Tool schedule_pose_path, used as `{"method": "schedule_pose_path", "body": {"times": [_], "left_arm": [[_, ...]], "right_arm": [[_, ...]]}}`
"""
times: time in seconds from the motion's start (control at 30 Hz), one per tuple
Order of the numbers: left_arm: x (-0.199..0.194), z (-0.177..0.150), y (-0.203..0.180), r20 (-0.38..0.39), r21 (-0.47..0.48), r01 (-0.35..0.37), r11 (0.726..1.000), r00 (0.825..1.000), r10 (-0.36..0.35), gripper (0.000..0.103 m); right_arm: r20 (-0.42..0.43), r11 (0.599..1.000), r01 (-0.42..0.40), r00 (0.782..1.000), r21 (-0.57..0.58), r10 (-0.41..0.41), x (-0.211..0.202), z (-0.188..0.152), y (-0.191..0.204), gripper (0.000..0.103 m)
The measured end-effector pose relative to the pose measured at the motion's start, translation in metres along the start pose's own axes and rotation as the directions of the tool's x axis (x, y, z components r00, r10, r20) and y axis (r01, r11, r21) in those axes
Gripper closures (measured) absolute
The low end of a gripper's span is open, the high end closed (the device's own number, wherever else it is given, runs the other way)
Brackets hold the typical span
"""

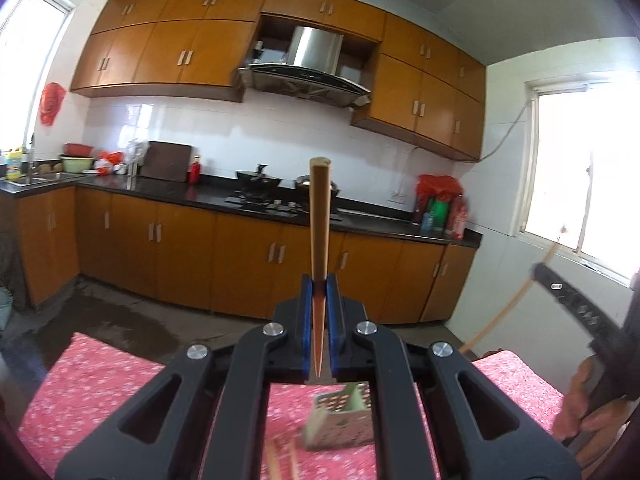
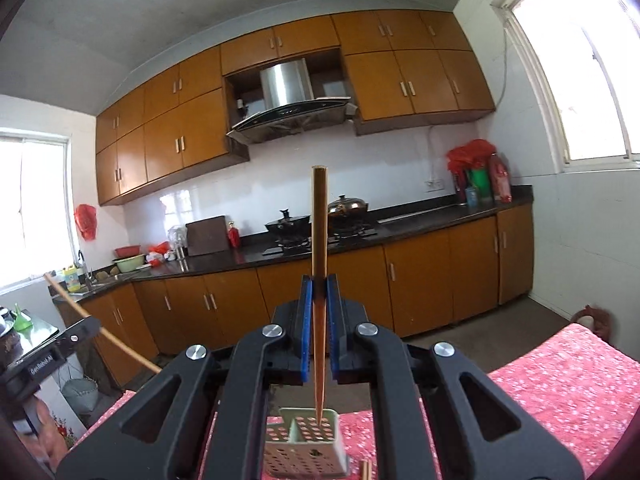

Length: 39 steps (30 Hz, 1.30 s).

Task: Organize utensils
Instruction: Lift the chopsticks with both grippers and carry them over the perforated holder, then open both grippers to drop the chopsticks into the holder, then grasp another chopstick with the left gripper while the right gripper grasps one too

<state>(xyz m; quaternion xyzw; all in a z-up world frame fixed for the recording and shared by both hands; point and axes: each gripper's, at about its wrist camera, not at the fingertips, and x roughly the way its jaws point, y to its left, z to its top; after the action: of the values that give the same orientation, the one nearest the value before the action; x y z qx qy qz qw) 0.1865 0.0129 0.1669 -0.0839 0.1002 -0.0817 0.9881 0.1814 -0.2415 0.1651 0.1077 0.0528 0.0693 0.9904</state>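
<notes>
Carrying step: left gripper [image 1: 319, 286] and right gripper [image 2: 319, 286] each clamp one chopstick [image 1: 319, 216], pointing twelve o'clock. Perforated holder [image 2: 306, 446] sits at six o'clock; next, tip points downward into it.

- Slim tan wooden chopstick [image 1: 319, 216], smooth and matt
- Perforated pale-green plastic utensil holder [image 2: 306, 446], dull finish
- Pink floral cloth table cover [image 1: 108, 392], soft and matt
- Orange-brown wooden cabinets [image 2: 420, 284], satin sheen
- Steel range hood [image 1: 316, 54], brushed and shiny
- Black countertop [image 1: 224, 198], glossy
- White wall tiles [image 2: 248, 196], glazed
</notes>
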Motion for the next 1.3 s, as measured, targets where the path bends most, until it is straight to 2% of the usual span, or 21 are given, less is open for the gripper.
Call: {"method": "schedule_pose_path", "body": {"times": [0.23,0.47,0.53,0.6,0.67,0.73,0.87,0.97,1.0,1.1,1.13,1.17,1.2,1.23,1.3], "left_arm": [[0.06,-0.04,-0.016,-0.112,0.012,0.037,0.999,0.993,-0.036,0.095],[0.082,-0.069,-0.006,-0.195,-0.008,0.03,1.0,0.98,-0.031,0.095],[0.08,-0.07,-0.002,-0.194,-0.017,0.026,1.0,0.98,-0.029,0.093],[0.078,-0.068,0.0,-0.19,-0.023,0.026,0.999,0.981,-0.03,0.087],[0.071,-0.065,0.003,-0.176,-0.028,0.022,0.999,0.984,-0.027,0.082],[0.06,-0.062,0.005,-0.161,-0.035,0.02,0.999,0.987,-0.025,0.08],[0.03,-0.05,0.018,-0.106,-0.047,0.005,0.999,0.994,-0.01,0.071],[0.005,-0.047,0.032,-0.08,-0.065,-0.02,0.998,0.997,0.014,0.067],[-0.004,-0.049,0.041,-0.081,-0.07,-0.037,0.997,0.996,0.032,0.067],[-0.019,-0.063,0.059,-0.111,-0.064,-0.1,0.993,0.99,0.092,0.067],[-0.021,-0.073,0.067,-0.142,-0.053,-0.13,0.99,0.982,0.121,0.067],[-0.021,-0.082,0.072,-0.17,-0.042,-0.149,0.988,0.975,0.14,0.067],[-0.019,-0.093,0.078,-0.203,-0.031,-0.165,0.986,0.967,0.155,0.067],[-0.016,-0.108,0.084,-0.251,-0.021,-0.179,0.984,0.953,0.168,0.067],[-0.011,-0.132,0.093,-0.327,-0.021,-0.191,0.981,0.929,0.174,0.067]], "right_arm": [[-0.131,1.0,0.012,0.991,-0.004,-0.012,0.039,-0.046,-0.001,0.095],[-0.198,1.0,0.014,0.98,0.001,-0.014,0.049,-0.063,-0.005,0.095],[-0.206,1.0,0.013,0.978,0.007,-0.011,0.048,-0.065,-0.007,0.095],[-0.209,1.0,0.018,0.978,0.004,-0.017,0.047,-0.063,-0.008,0.092],[-0.208,1.0,0.021,0.978,0.005,-0.02,0.043,-0.06,-0.008,0.078],[-0.19,1.0,0.029,0.981,0.003,-0.028,0.035,-0.054,-0.01,0.072],[-0.155,0.998,0.057,0.986,0.007,-0.055,0.015,-0.043,-0.021,0.069],[-0.157,0.993,0.111,0.982,0.026,-0.106,-0.001,-0.042,-0.041,0.067],[-0.176,0.99,0.139,0.976,0.031,-0.131,-0.005,-0.046,-0.049,0.067],[-0.281,0.977,0.211,0.939,0.017,-0.198,-0.007,-0.073,-0.072,0.067],[-0.364,0.976,0.22,0.909,0.006,-0.203,-0.003,-0.093,-0.082,0.068],[-0.407,0.976,0.22,0.891,0.004,-0.199,0.001,-0.105,-0.086,0.073],[-0.491,0.979,0.206,0.853,0.003,-0.178,0.007,-0.129,-0.091,0.077],[-0.542,0.982,0.189,0.826,0.006,-0.155,0.01,-0.144,-0.092,0.084],[-0.626,0.988,0.15,0.773,0.026,-0.101,0.014,-0.177,-0.092,0.088]]}}
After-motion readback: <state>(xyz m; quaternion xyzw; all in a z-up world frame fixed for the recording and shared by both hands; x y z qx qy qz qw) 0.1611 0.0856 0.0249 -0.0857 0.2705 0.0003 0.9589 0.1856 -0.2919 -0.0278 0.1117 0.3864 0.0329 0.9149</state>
